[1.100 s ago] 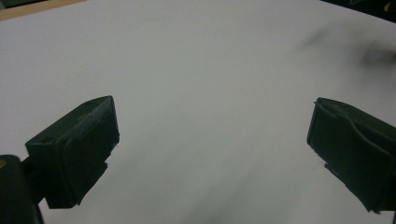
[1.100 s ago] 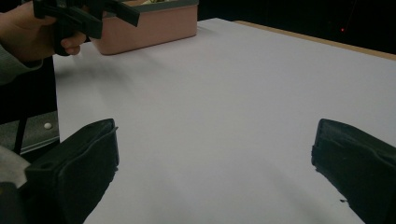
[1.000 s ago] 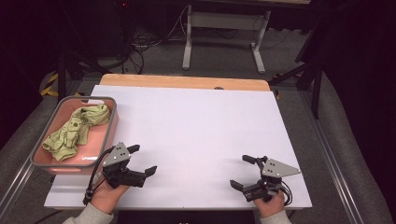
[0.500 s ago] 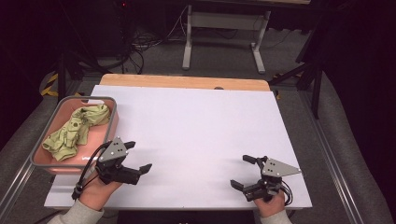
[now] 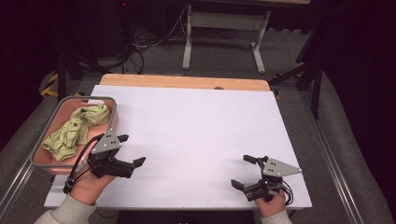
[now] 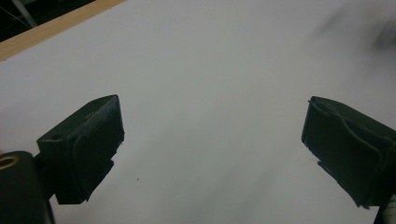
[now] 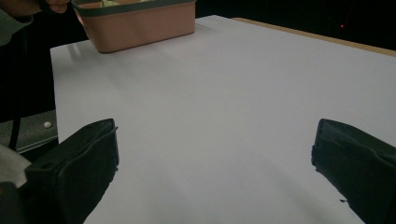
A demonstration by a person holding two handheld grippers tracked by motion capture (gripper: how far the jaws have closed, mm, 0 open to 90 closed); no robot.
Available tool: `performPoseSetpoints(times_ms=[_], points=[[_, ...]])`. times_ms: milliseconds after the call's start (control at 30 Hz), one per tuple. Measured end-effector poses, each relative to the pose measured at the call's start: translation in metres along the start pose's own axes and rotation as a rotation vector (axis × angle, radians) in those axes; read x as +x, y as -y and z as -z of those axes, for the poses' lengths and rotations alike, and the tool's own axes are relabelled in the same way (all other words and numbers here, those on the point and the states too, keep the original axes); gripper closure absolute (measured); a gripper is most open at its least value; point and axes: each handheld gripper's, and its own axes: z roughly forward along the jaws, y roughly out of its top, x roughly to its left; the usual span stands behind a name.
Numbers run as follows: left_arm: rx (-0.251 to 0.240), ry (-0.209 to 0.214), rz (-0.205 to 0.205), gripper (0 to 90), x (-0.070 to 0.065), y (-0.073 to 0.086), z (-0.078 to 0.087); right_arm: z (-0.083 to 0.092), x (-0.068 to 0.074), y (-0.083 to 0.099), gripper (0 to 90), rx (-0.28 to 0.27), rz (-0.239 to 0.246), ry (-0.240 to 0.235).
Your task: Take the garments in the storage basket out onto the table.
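My left gripper [image 5: 130, 150] hovers low over the white table sheet [image 5: 196, 130], just right of a pink tub [image 5: 113, 122] with a grey rim. It is open, and in the left gripper view [image 6: 212, 140] there is bare sheet between the jaws. A crumpled green cloth [image 5: 77, 128] lies inside the tub. My right gripper [image 5: 240, 171] rests near the table's front right edge, also open, with nothing between its jaws in the right gripper view [image 7: 212, 158]. That view has the pink tub [image 7: 140, 21] far off at the top left.
A strip of wooden tabletop [image 5: 187, 82] runs along the far edge beyond the sheet. Behind the table stand a metal frame [image 5: 222, 28] and cables on a dark floor. Grey padded rails flank the table on both sides.
My left gripper has drifted left and slightly away from the person, closer to the pink tub. The right gripper has stayed in place.
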Motion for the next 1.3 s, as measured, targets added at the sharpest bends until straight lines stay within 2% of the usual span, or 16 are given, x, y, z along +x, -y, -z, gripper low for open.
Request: performPoseSetpoints(times_ms=[100,133,333,567,733,833,900,1200,1300], points=[[0.011,-0.013,-0.010,6.7,0.001,-0.001,0.002,0.000,0.000,0.000,1.2,0.000,0.000,-0.001],[0.020,-0.028,-0.021,6.7,0.004,-0.002,0.004,0.000,0.000,0.000,1.2,0.000,0.000,-0.001],[0.022,-0.039,-0.011,6.7,0.012,-0.005,0.012,0.000,0.000,0.000,1.2,0.000,-0.002,-0.001],[0.020,-0.027,0.043,8.9,0.024,-0.008,0.021,0.000,-0.001,0.001,1.2,0.001,-0.011,-0.007],[0.040,-0.039,0.042,8.6,0.030,-0.010,0.025,0.000,-0.001,0.001,1.2,0.001,-0.012,-0.008],[0.070,-0.076,0.021,7.3,0.035,-0.011,0.027,0.000,-0.001,0.001,1.2,0.004,-0.015,-0.010],[0.079,-0.085,0.016,6.6,0.036,-0.011,0.027,0.000,-0.001,0.001,1.2,0.004,-0.016,-0.011],[0.111,-0.102,0.051,5.8,0.057,-0.013,0.033,-0.001,-0.002,0.002,1.2,0.003,-0.020,-0.011],[0.124,-0.112,0.049,5.7,0.063,-0.014,0.034,-0.001,-0.002,0.002,1.2,0.002,-0.026,-0.016]])
